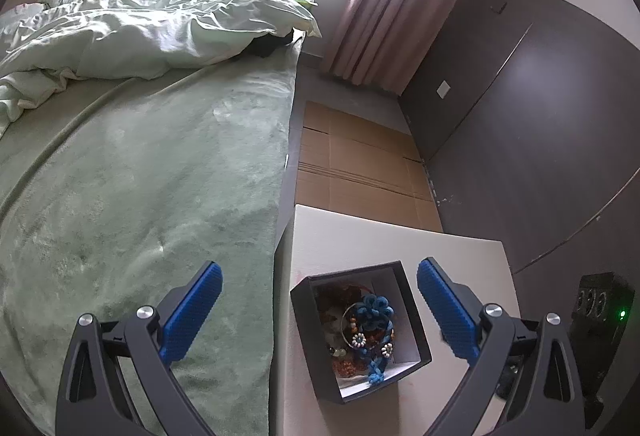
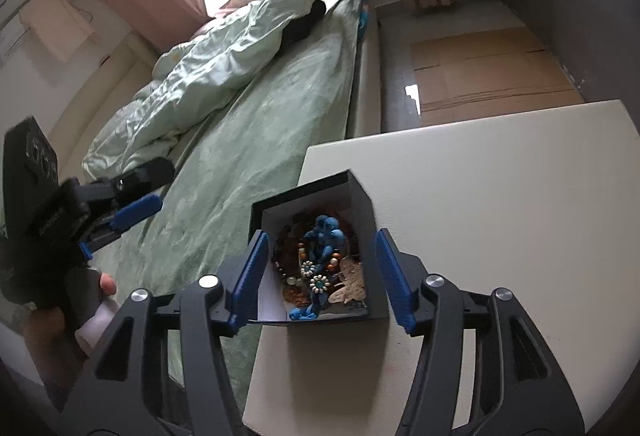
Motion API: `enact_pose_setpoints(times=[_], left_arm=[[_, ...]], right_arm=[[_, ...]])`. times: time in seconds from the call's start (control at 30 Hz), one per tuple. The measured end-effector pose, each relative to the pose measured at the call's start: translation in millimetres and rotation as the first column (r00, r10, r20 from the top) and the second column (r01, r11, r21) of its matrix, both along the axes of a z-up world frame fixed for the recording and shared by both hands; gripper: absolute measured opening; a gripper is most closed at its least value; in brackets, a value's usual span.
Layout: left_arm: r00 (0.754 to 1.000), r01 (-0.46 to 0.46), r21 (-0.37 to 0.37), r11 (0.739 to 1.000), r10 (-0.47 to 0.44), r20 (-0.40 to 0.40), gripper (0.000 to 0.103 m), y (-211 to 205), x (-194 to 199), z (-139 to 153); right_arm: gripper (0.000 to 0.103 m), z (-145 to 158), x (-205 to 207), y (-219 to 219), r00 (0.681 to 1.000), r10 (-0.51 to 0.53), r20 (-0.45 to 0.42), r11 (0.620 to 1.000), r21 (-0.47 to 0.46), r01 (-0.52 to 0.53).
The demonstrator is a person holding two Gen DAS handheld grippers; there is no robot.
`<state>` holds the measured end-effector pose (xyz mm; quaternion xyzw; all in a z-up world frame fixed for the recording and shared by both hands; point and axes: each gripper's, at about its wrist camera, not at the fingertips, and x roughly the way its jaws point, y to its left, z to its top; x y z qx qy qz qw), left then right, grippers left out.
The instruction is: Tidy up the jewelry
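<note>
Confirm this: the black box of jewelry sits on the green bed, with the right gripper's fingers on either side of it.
Not quite. The box sits on the white table beside the bed, not on the bed; the right wrist view shows it. The rest holds: the right gripper has a finger on either side of the box.

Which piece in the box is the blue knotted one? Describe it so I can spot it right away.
Find the white table beside the green bed; near its bed-side edge sits a black open box full of jewelry. The blue knotted cord ornament lies on top of the pile, the only bright blue piece, with two small beaded flowers on it.
</note>
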<state>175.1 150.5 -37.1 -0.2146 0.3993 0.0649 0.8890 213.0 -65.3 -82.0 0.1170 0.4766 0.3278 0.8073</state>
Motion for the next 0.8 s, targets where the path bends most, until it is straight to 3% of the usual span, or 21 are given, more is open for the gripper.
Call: enact_pose_setpoints(times=[0.23, 0.37, 0.53, 0.8], left_arm=[[1.000, 0.029, 0.032, 0.999, -0.029, 0.000, 0.095, -12, -8, 3], [0.998, 0.064, 0.047, 0.997, -0.064, 0.008, 0.095, -23, -14, 6], [0.994, 0.110, 0.066, 0.992, -0.111, 0.013, 0.095, -40, -21, 12], [0.986, 0.166, 0.099, 0.981, -0.165, -0.012, 0.095, -69, -25, 9]], right_arm=[[0.057, 11, -9, -28, 0.999, -0.035, 0.019, 0.999, -0.008, 0.035], [0.074, 19, -18, -44, 0.997, -0.057, 0.045, 0.998, -0.026, 0.058], [0.086, 31, -28, -63, 0.994, -0.081, 0.069, 0.996, -0.021, 0.083], [0.091, 49, -40, -96, 0.988, -0.135, 0.079, 0.990, -0.032, 0.138]])
